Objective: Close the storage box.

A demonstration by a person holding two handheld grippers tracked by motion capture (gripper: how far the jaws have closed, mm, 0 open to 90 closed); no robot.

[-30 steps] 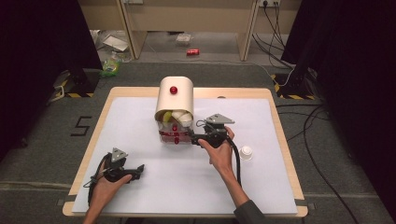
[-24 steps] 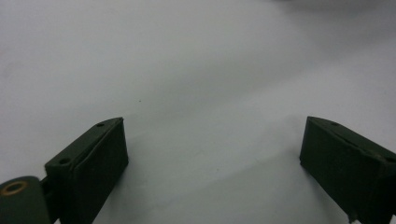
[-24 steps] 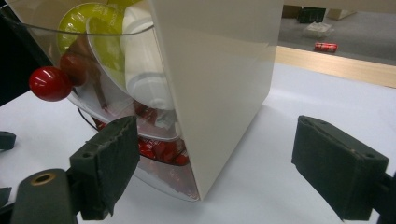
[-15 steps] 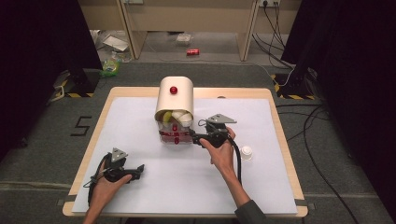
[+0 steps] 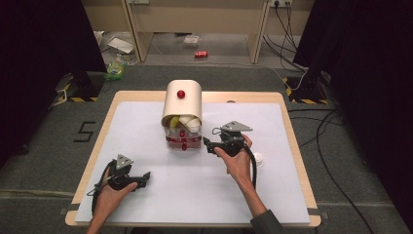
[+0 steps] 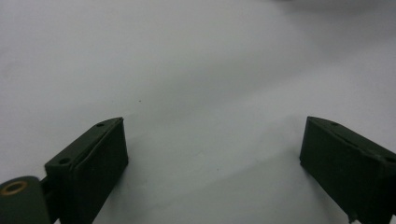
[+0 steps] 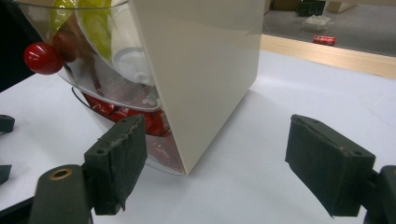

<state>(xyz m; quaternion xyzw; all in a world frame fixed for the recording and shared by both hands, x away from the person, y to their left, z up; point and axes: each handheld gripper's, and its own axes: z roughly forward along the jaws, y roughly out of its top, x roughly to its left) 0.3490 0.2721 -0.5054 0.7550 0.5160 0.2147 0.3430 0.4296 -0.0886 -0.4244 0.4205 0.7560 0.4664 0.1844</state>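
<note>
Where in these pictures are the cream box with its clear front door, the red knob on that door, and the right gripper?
Cream box [image 5: 184, 100], high view, on its rounded top.
Red knob [image 7: 43, 58], right gripper view, on the ball's front.
Right gripper [image 7: 215, 161], right gripper view, midway between its open jaws.

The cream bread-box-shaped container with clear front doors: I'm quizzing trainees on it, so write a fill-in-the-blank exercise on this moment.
1. The round knob on top of the cream container with clear curved doors is coloured ____.
2. The gripper nearest the container is the ____ gripper.
3. The left gripper hangs over bare white table cover with its jaws ____.
4. The small white cup stands on the person's ____ side of the container.

Missing words: red; right; open; right
</note>
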